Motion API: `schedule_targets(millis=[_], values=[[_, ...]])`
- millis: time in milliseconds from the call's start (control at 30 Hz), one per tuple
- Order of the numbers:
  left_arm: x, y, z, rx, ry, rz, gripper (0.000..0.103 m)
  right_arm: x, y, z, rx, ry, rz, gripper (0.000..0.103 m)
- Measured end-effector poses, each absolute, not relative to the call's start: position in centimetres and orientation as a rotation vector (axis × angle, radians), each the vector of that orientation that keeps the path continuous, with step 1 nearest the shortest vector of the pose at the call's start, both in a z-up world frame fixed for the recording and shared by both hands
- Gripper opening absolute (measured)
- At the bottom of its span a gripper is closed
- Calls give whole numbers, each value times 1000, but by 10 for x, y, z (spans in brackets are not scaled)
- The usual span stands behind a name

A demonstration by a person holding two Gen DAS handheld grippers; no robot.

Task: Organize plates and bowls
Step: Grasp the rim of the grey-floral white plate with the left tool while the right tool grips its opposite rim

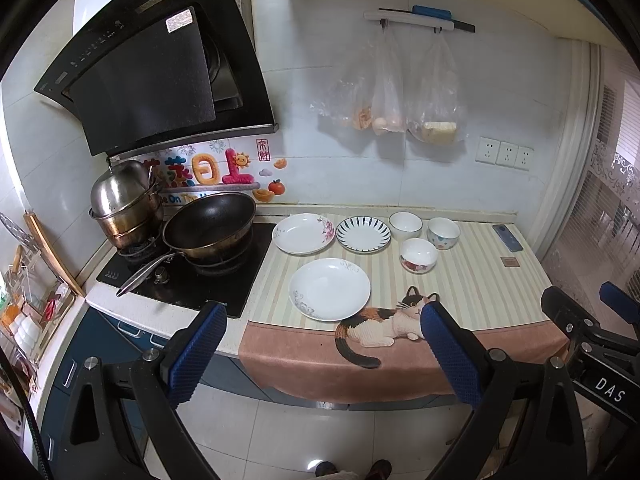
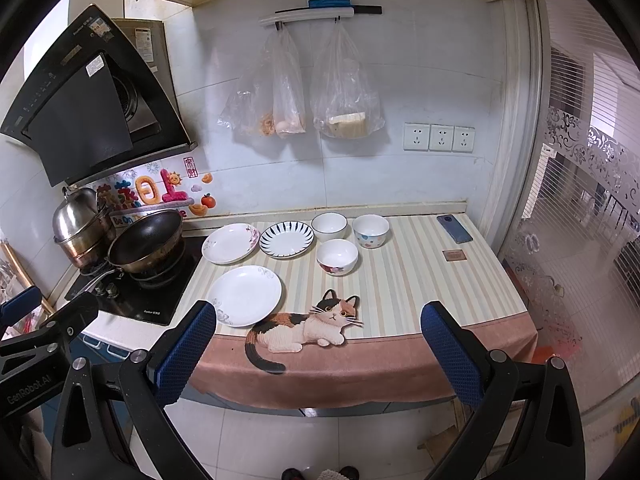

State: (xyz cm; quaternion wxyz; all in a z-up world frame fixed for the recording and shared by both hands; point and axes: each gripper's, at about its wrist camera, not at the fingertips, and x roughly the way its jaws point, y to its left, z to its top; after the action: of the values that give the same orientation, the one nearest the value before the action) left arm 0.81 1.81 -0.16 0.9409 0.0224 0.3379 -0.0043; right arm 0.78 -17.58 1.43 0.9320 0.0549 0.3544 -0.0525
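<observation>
Three plates lie on the striped mat: a plain white plate point(image 1: 329, 289) point(image 2: 245, 295) nearest me, a pink-flowered plate point(image 1: 303, 233) point(image 2: 231, 243) and a blue-striped plate point(image 1: 363, 234) point(image 2: 286, 239) behind it. Three bowls stand to their right: a white bowl point(image 1: 405, 225) point(image 2: 329, 227), a dotted bowl point(image 1: 443, 233) point(image 2: 371, 230) and a red-flowered bowl point(image 1: 418, 255) point(image 2: 337, 256). My left gripper point(image 1: 320, 354) is open and empty, held off the counter's front edge. My right gripper point(image 2: 318, 356) is open and empty too, also short of the counter.
A black wok point(image 1: 210, 226) point(image 2: 146, 240) and steel steamer pots point(image 1: 124, 204) sit on the stove at left. A phone point(image 2: 454, 228) and a small brown card point(image 2: 455, 255) lie at the mat's right. Plastic bags point(image 2: 344, 92) hang on the wall.
</observation>
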Motion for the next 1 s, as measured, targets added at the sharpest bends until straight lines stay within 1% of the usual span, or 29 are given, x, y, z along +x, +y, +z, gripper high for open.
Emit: schedule_targets(millis=[267, 367, 467, 567, 733, 867, 1000], values=[[11, 19, -3, 46, 690, -13, 100, 17, -175, 12, 120, 732, -116, 103], [27, 23, -8, 41, 694, -21, 100, 27, -176, 10, 145, 733, -119, 103], [52, 33, -22, 35, 706, -19, 100, 42, -175, -5, 176, 733, -91, 103], [82, 44, -47, 48, 730, 15, 100, 66, -175, -32, 217, 795, -69, 103], [144, 64, -102, 74, 845, 55, 100, 114, -177, -91, 279, 905, -29, 103], [196, 85, -155, 37, 959, 64, 100, 165, -173, -145, 271, 991, -17, 103], [252, 99, -208, -4, 1062, 73, 99, 229, -174, -211, 310, 1083, 39, 103]])
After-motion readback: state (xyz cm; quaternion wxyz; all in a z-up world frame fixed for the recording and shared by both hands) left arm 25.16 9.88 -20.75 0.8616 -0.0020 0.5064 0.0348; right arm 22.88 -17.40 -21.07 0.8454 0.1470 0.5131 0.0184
